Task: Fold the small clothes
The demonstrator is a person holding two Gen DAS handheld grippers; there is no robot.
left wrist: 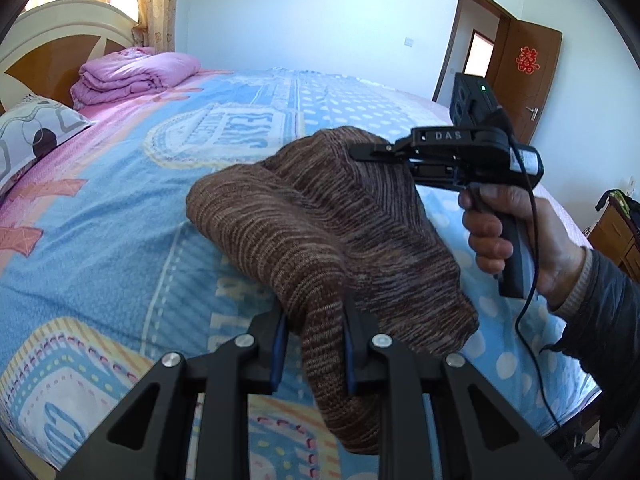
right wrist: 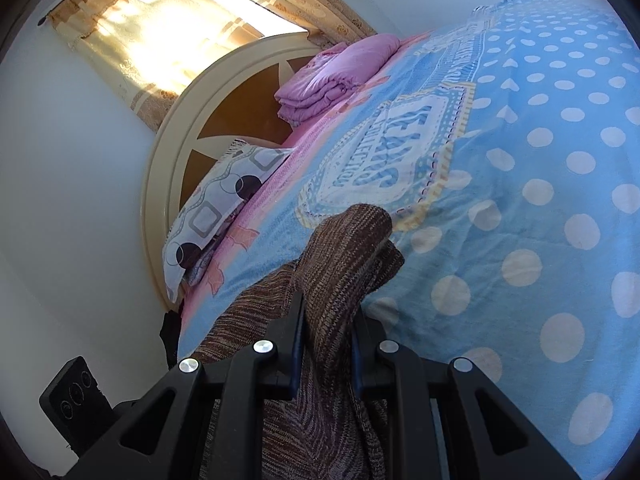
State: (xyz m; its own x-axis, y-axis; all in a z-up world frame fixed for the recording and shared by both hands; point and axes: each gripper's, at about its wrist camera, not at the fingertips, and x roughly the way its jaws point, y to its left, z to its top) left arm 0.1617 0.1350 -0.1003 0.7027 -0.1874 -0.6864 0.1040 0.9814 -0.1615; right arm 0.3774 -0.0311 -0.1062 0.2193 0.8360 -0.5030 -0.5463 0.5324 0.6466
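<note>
A brown striped knit garment (left wrist: 320, 232) is held up over the blue patterned bed cover (left wrist: 120, 240). My left gripper (left wrist: 314, 344) is shut on its near edge. My right gripper (left wrist: 360, 152), held by a hand at the right, is shut on the garment's far top edge. In the right wrist view the right gripper (right wrist: 326, 332) pinches a fold of the same knit garment (right wrist: 344, 248), which bunches up between the jaws and hangs below them. The garment sags between the two grippers.
A folded pink quilt (left wrist: 132, 76) and a patterned pillow (left wrist: 32, 136) lie at the head of the bed by the headboard (right wrist: 180, 152). An open brown door (left wrist: 524, 64) stands at the far right. The polka-dot part of the cover (right wrist: 540, 200) spreads to the right.
</note>
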